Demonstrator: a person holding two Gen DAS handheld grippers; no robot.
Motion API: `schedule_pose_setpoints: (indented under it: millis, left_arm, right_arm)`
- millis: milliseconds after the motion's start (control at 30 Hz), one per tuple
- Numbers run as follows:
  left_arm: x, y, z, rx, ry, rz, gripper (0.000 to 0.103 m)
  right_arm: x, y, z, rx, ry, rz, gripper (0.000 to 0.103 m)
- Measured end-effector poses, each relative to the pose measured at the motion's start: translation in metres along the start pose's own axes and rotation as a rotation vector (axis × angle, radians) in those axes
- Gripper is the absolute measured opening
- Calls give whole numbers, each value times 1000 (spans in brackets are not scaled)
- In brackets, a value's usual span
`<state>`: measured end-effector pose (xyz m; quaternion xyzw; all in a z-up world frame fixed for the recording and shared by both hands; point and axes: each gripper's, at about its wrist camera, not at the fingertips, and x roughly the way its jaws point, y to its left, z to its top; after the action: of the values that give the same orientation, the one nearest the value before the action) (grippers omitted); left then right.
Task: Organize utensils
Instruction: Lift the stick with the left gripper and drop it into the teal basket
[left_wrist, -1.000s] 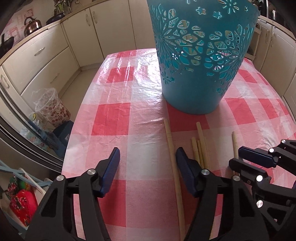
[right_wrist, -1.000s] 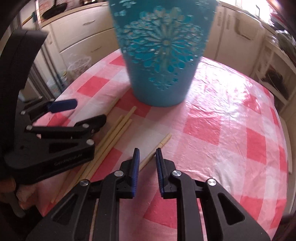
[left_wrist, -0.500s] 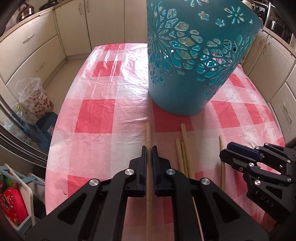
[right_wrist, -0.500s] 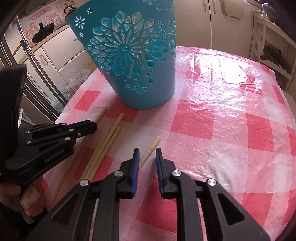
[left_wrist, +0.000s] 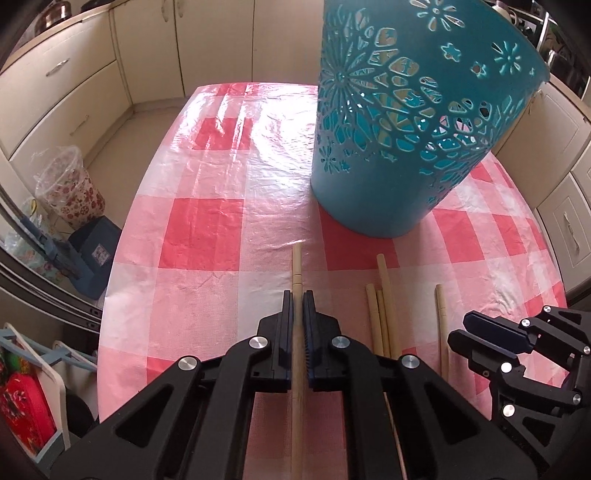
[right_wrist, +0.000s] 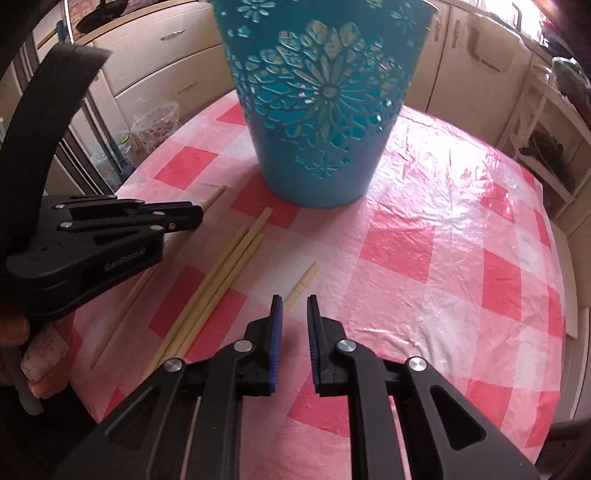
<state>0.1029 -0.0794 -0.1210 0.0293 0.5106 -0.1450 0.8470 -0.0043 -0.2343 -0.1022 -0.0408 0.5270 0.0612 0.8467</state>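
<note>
My left gripper (left_wrist: 297, 295) is shut on a long wooden chopstick (left_wrist: 297, 264), the leftmost one on the red-and-white checked tablecloth (left_wrist: 207, 229). The stick's end pokes out past the fingers toward the teal cut-out basket (left_wrist: 388, 166). In the right wrist view the left gripper (right_wrist: 197, 218) has that chopstick (right_wrist: 218, 194) pinched. Three chopsticks (right_wrist: 221, 273) lie side by side between the grippers. A single chopstick (right_wrist: 306, 278) lies just ahead of my right gripper (right_wrist: 295, 301), running under its left finger. The right jaws stand a narrow gap apart with nothing clamped.
The basket (right_wrist: 317, 129) stands upright at the table's middle. The table's left edge (left_wrist: 122, 236) drops to a floor with a floral bin (left_wrist: 70, 192) and a blue stool. Cream cabinets ring the room. A hand (right_wrist: 33, 354) holds the left gripper at the lower left.
The left gripper, wide open a second ago, has shut on the leftmost chopstick. The right gripper has kept its narrow gap and stayed over the single chopstick.
</note>
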Motion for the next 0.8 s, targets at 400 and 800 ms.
schedule_pose_setpoints:
  millis: [400,800]
  left_arm:
    - [1,-5,9,107,18,10,5]
    - [-110,35,10,-24,-275,-313,5]
  right_arm:
    - [12,24,5,5,16,16,12]
    - [5,9,-7,36,0,31,12]
